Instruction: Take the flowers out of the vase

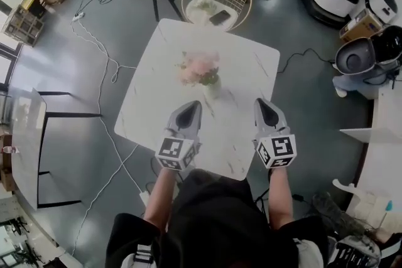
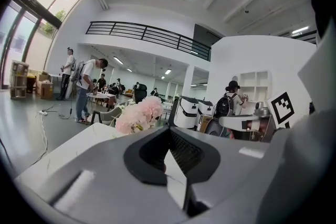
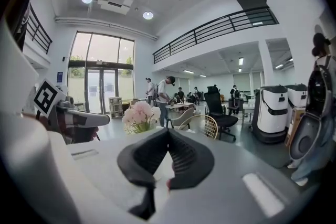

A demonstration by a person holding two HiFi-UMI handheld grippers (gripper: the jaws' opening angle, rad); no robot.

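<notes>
The pink flowers [image 1: 198, 68] stand in a small vase [image 1: 212, 90] in the middle of the bench [image 1: 157, 97]. The left gripper [image 1: 192, 105] and right gripper [image 1: 263, 102] are on the person's side of the vase, one to either side and clear of it. Each has its jaws pressed together with nothing in them. The vase looks narrow and light, so pulling the stems without bracing it could lift or tip it. Jaws arriving closed could also knock it over or crush blooms.
</notes>
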